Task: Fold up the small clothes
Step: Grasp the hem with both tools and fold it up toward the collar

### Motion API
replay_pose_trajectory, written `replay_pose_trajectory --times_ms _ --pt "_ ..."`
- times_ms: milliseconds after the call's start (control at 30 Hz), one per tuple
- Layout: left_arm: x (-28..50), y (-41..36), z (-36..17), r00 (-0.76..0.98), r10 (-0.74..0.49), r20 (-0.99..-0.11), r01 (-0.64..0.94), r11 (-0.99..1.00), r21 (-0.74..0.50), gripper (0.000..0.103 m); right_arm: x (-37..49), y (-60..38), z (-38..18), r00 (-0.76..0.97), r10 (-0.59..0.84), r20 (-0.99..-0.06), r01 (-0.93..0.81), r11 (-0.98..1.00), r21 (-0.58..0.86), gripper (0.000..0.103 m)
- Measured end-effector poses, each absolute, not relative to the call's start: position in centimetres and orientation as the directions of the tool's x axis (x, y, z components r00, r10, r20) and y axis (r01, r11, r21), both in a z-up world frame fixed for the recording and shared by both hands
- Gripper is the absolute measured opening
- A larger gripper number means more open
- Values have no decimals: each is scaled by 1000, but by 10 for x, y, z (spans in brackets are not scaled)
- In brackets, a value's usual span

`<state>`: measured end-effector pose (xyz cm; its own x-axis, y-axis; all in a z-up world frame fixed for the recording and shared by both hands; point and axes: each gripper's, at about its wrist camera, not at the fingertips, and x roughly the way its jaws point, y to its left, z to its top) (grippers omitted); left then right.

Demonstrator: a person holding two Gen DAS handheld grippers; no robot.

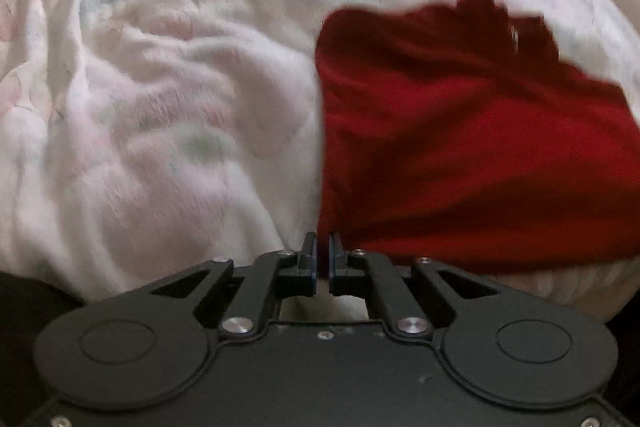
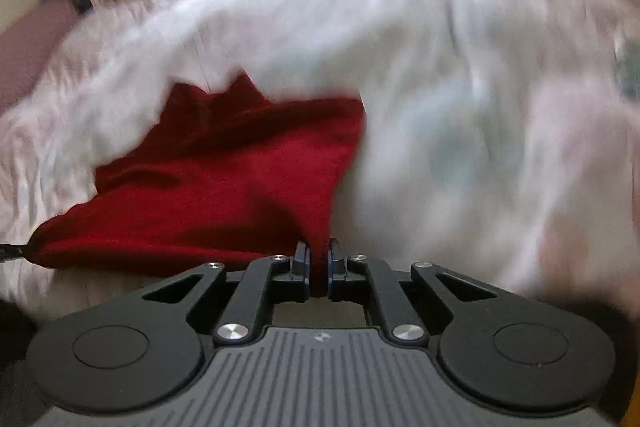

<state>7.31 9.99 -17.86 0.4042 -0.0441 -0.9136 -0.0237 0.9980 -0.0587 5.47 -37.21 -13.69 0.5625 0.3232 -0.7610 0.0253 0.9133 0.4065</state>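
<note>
Right now my right gripper (image 2: 318,259) pinches a corner of the crumpled red knit garment (image 2: 208,195) at lower centre, my left gripper (image 1: 322,251) nearly shut on nothing, so a hasty tug over the fluffy white blanket (image 2: 480,107) could slip that thin pinch free.

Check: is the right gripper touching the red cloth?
Touching. The right wrist view shows the right gripper pinching a fold of the red cloth between its fingers.

Right gripper (image 2: 318,259) pinching red garment (image 2: 224,187) corner, white blanket (image 2: 460,107) beneath
</note>
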Motion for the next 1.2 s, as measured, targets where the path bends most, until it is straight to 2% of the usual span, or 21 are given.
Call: replay_pose_trajectory --times_ms 67,100,133,233,367,567,700,800,933,1067,1200 --pt "71 92 -173 417 11 -909 -5 1000 10 22 54 -375 -154 524 287 -802 79 921 381 23" --pt "72 89 -168 424 44 -905 -3 999 47 38 53 -377 -157 518 281 -808 101 918 384 24" --pt "74 89 -164 434 72 -898 -3 997 79 40 51 -379 -157 529 281 -800 113 911 395 23" --pt "78 93 -148 463 96 -881 -35 995 90 42 47 -385 -144 581 272 -767 133 898 420 29" --pt "91 90 -124 540 36 -841 -63 998 1 45 51 -378 -120 653 226 -723 111 915 387 29" --pt "137 37 -131 634 -20 -773 -79 993 -91 46 97 -326 -105 694 342 -634 -38 896 442 29" --pt "163 -15 -145 667 -49 -744 -6 997 -71 46 147 -274 -110 695 390 -605 -105 886 451 29" --pt "188 -44 -165 673 -48 -738 29 999 -38 46 181 -233 -115 695 397 -599 -140 892 429 29" --pt "212 -51 -190 663 -6 -748 -13 1000 -20 46 202 -195 -122 690 391 -609 -175 907 384 29" --pt "218 -39 -214 620 19 -784 -62 998 -25 46 211 -186 -140 669 376 -641 -167 917 363 29" --pt "215 -31 -218 617 64 -785 -61 998 33 48 216 -190 -154 661 345 -666 -143 929 340 28"
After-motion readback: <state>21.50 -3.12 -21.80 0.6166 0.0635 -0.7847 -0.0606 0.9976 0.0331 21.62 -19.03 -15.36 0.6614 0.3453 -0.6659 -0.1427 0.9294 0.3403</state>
